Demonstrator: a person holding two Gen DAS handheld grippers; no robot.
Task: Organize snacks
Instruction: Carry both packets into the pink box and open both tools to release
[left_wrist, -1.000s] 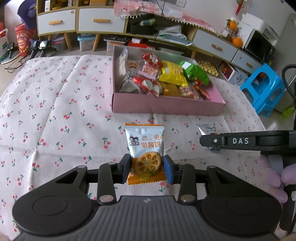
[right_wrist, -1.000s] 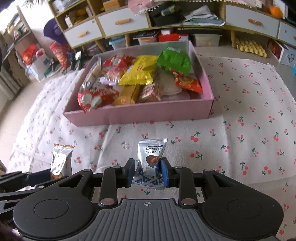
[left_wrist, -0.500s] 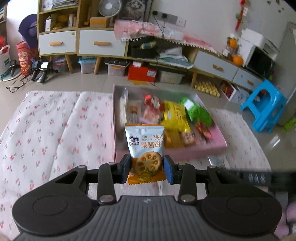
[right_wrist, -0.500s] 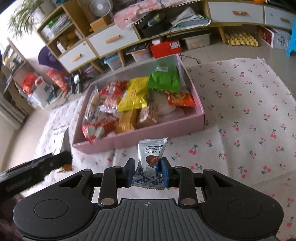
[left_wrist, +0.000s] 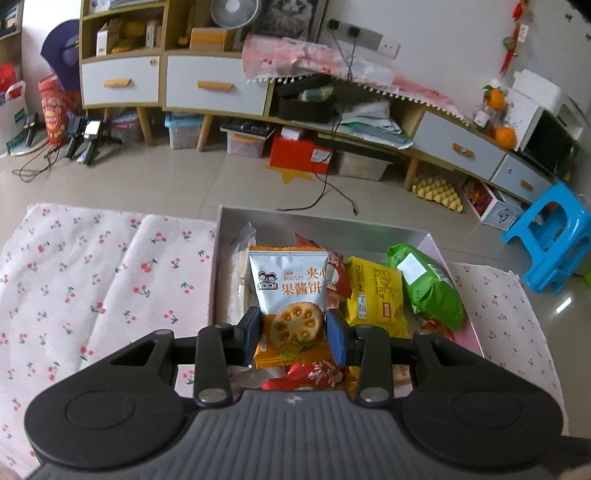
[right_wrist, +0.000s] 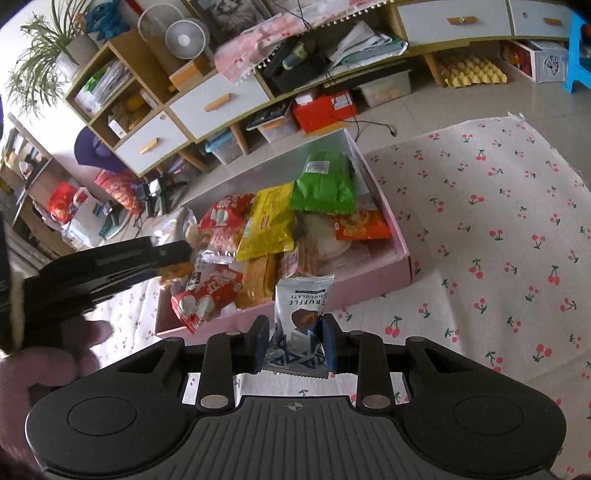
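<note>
— Left wrist view: what does the left gripper (left_wrist: 294, 329) hold?
— A white-and-orange jam biscuit packet (left_wrist: 290, 291), clamped over the pink cardboard snack box (left_wrist: 468, 325).
— And the right gripper (right_wrist: 294, 341)?
— It pinches a silver truffle chocolate sachet (right_wrist: 302, 312) just outside the box's near edge.

The left tool (left_wrist: 294, 334) is matte black plastic: a ribbed grey-black centre housing with a small cross-shaped mark, flanked by two rounded lobes, each bearing a shallow round disc. Two black link arms run forward from silver round screws to its blue fingers (left_wrist: 335, 335). The right tool (right_wrist: 294, 343) has the same build, with a round crosshair emblem on the ribbed housing, silver screws on the links, and dark blue fingers (right_wrist: 328, 347). A pale lilac glove covers the left hand (right_wrist: 48, 354).
</note>
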